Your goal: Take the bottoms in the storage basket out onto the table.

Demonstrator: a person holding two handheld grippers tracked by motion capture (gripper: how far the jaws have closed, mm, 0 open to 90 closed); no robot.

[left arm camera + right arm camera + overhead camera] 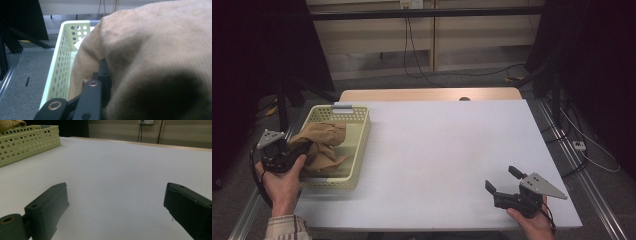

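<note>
I have my left gripper at the near left of the table, its jaws closed on a fold of the crumpled tan corduroy-like cloth. The cloth sits heaped in the pale yellow perforated plastic basket, spilling over the basket's left wall towards my hand. In the left gripper view the cloth bulges right over the jaw, so I cannot tell how much fabric is actually pinched. My right gripper waits at the near right, well apart from the basket, jaws spread wide over the bare white table top.

My worry is the lift. If the hold is only a thin edge, the cloth could slide out as its weight comes on. If a fold has caught on the rim or the holes, pulling would drag or tip the light basket towards the table's left edge, which lies near. With the right gripper so far off, nothing steadies the basket.
</note>
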